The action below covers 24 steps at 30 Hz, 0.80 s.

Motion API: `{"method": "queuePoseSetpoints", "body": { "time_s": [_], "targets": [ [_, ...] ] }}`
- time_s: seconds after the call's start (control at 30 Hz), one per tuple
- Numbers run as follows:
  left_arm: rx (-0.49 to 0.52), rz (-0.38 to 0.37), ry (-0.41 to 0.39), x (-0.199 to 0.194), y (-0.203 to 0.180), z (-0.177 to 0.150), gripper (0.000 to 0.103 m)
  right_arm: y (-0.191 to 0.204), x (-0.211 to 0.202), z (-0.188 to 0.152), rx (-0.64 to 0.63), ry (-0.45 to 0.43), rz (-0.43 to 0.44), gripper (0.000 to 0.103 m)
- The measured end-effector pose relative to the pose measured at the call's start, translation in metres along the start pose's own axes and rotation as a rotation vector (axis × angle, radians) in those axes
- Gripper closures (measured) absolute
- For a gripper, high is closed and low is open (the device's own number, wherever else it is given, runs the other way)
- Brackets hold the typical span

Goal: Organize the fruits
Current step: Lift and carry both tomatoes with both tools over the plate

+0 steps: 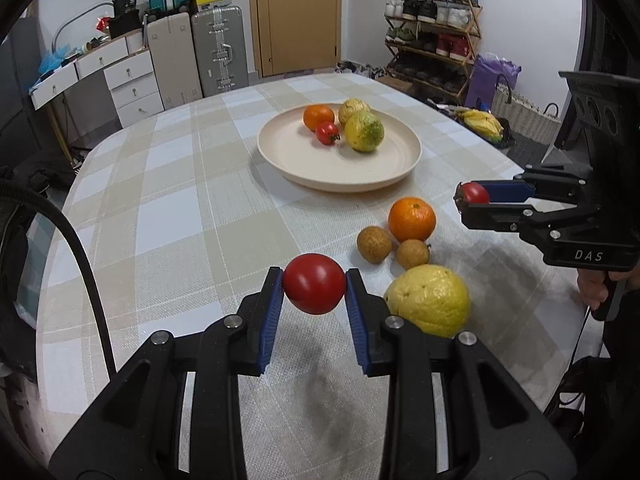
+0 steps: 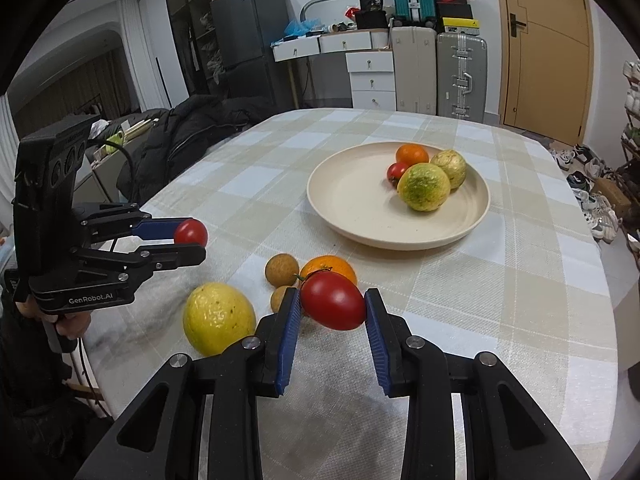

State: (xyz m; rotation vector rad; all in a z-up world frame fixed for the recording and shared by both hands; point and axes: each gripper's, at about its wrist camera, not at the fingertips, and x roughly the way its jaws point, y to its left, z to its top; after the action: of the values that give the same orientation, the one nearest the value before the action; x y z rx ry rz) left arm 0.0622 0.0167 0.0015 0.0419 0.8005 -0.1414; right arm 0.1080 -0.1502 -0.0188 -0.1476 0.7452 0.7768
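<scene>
Left wrist view shows the left hand-held gripper (image 1: pixel 315 289) clamped on a tomato (image 1: pixel 314 283), lifted off the surface (image 1: pixel 160 200); the right hand-held gripper (image 2: pixel 333 305) pinches another tomato (image 2: pixel 333 306). Both are light, smooth, bruisable: grip the widest middle. The plate (image 1: pixel 304 164) lies at twelve o'clock. Undersides stay hidden.

Black left gripper (image 1: pixel 314 280) — blue ribbed pads, silver screws

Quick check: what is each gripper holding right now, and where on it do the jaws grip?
Each holds a tomato. The left gripper pinches its tomato across the middle, at the pad tips. The right gripper clamps its tomato likewise.
</scene>
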Motion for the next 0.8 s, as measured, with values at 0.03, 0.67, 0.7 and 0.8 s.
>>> {"method": "queuePoseSetpoints", "body": {
  "time_s": [0.03, 0.67, 0.7, 0.8],
  "targets": [
    [-0.006, -0.001, -0.015, -0.003, 0.000, 0.001, 0.075, -0.001, -0.001, 0.001, 0.005, -0.007, -0.001, 0.070],
    [-0.073, 0.017, -0.102, -0.009, 0.003, 0.011, 0.074, -0.029, -0.020, 0.008, 0.147, -0.130, -0.032, 0.070],
    [-0.074, 0.018, -0.104, -0.008, 0.003, 0.012, 0.075, -0.031, -0.021, 0.007, 0.153, -0.135, -0.034, 0.070],
    [-0.078, 0.023, -0.112, -0.006, 0.003, 0.015, 0.075, -0.033, -0.023, 0.007, 0.170, -0.146, -0.038, 0.070]
  ]
}}
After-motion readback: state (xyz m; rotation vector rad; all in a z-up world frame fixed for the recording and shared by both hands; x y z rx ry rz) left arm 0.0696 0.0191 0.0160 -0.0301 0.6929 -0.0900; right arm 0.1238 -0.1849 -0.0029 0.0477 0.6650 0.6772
